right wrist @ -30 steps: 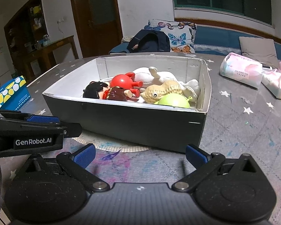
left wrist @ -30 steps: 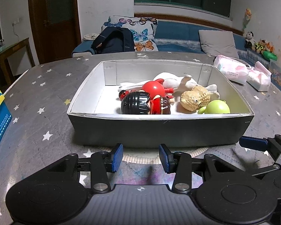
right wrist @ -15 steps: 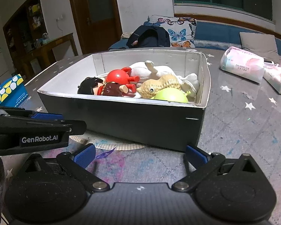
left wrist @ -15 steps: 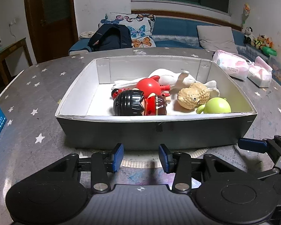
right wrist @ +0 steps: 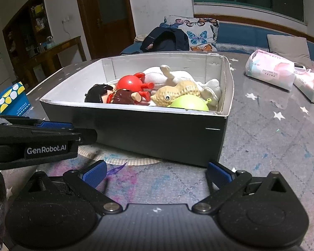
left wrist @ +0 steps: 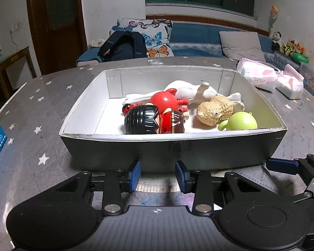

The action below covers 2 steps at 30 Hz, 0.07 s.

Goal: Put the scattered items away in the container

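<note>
Ahead of my jaws the box [left wrist: 173, 150] looms nearer than before, my left gripper [left wrist: 158, 175] narrowing on nothing, right gripper [right wrist: 156, 172] spread empty, "GenRobot.AI" readable.

The shallow cardboard box [left wrist: 198, 152] was dark grey outside and white inside. In it lay a glossy black-haired doll in red [left wrist: 144, 121], a shiny red round toy [left wrist: 164, 101], a tan, dimpled peanut-shaped toy [left wrist: 214, 109], a lime-green round toy [left wrist: 241, 122] and a white cloth toy [left wrist: 190, 91]. The grey tablecloth [left wrist: 41, 113] bore white stars. The butterfly-printed cushion [left wrist: 155, 35] was white with blue and orange. Both tissue packs [right wrist: 270, 72] were pale pink and white.
</note>
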Available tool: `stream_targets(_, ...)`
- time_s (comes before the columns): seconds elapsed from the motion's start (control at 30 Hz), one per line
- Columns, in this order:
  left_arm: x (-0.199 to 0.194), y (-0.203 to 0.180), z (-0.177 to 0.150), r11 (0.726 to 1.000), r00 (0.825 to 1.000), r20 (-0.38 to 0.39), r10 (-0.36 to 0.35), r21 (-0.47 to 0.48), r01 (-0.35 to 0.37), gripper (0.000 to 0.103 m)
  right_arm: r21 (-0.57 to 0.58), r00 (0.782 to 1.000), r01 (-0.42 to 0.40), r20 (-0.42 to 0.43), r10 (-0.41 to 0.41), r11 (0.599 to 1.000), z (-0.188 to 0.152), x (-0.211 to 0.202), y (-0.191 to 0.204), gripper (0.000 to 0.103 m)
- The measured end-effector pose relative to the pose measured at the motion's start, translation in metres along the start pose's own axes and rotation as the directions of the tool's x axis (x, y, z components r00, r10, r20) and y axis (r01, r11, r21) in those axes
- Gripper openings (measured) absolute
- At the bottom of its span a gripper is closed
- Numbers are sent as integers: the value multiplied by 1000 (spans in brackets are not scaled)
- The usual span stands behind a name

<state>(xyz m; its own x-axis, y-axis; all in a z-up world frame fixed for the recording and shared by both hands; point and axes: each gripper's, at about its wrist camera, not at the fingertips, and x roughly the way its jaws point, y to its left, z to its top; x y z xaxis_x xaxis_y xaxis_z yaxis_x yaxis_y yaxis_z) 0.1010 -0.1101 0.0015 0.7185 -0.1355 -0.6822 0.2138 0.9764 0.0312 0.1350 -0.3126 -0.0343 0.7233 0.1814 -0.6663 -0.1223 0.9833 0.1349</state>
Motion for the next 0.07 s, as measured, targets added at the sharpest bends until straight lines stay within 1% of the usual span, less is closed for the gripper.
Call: stream_targets(0.07, 0, 0, 0, 1000, 1000, -1, -3, -1, 3, 39, 0, 1000, 1, 3, -1, 1000, 0, -1, -1, 103)
